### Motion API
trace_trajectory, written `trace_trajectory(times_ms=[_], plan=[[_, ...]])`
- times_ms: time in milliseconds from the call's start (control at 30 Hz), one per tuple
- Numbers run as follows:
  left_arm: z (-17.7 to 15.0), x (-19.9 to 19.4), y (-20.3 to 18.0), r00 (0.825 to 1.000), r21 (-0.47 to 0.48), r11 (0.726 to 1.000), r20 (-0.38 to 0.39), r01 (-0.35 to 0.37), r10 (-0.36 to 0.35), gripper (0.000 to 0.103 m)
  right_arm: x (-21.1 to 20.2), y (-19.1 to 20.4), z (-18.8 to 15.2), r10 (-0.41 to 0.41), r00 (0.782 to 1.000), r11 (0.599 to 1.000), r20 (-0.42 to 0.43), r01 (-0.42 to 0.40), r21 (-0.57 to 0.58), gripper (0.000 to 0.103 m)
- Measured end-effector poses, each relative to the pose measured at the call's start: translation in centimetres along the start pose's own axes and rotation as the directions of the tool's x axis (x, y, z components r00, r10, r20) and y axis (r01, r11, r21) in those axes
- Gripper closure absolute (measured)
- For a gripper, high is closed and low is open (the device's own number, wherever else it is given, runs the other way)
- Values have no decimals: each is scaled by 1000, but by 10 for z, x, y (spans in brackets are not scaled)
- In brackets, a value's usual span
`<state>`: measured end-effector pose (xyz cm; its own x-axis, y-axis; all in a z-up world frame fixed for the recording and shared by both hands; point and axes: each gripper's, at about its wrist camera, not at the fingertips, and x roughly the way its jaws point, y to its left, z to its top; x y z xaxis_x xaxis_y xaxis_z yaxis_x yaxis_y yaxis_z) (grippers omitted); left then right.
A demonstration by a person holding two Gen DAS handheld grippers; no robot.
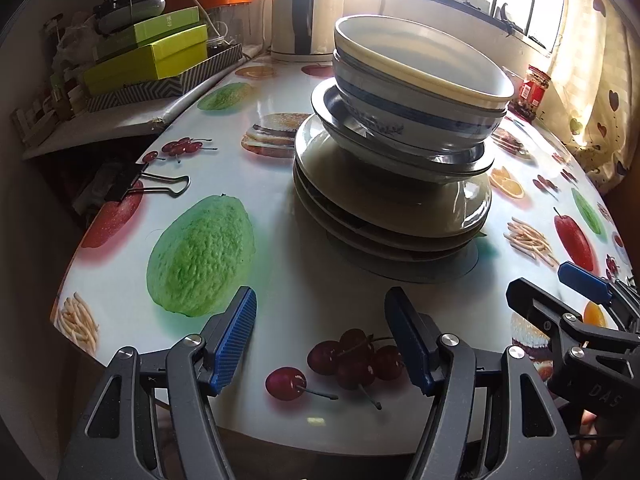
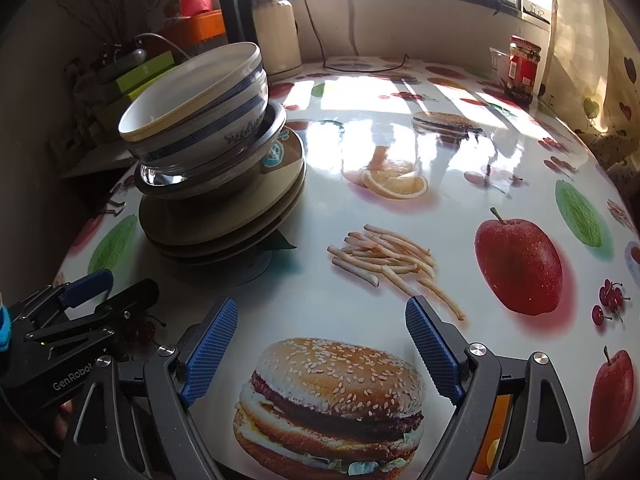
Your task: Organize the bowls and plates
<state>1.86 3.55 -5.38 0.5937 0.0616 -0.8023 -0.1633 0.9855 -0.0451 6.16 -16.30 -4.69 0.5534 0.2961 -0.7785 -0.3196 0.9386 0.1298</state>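
Plainly, both the left gripper (image 1: 320,340) and right gripper (image 2: 320,344) hover with fingers spread and empty; ahead stands the tilted bowl stack (image 1: 416,92) on plates (image 1: 384,208) — a careless nudge could topple it.

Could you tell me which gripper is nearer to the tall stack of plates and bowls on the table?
Left. The left gripper faces the stack of plates and bowls straight ahead, open and empty. The right gripper sits off to the stack's right, pointing past it, also open.
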Motion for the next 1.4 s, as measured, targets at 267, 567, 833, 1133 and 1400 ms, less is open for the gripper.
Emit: trace_trajectory(times_ms=[267, 567, 833, 1133, 1400], plan=[[0, 2, -3, 1000, 13, 1000, -5, -10, 10, 36, 5, 0, -2, -2, 1000, 1000, -22, 2, -2, 16], [0, 3, -8, 1000, 35, 999, -6, -25, 25, 36, 8, 0, -3, -19, 1000, 1000, -23, 19, -6, 16], [0, 3, -8, 1000, 36, 999, -6, -25, 25, 36, 7, 1, -2, -24, 999, 1000, -22, 24, 0, 14], [0, 3, -8, 1000, 36, 999, -5, -25, 25, 36, 7, 1, -3, -28, 999, 1000, -21, 28, 3, 14], [0, 3, -8, 1000, 36, 999, -6, -25, 25, 36, 7, 0, -3, -29, 999, 1000, -21, 29, 4, 14]])
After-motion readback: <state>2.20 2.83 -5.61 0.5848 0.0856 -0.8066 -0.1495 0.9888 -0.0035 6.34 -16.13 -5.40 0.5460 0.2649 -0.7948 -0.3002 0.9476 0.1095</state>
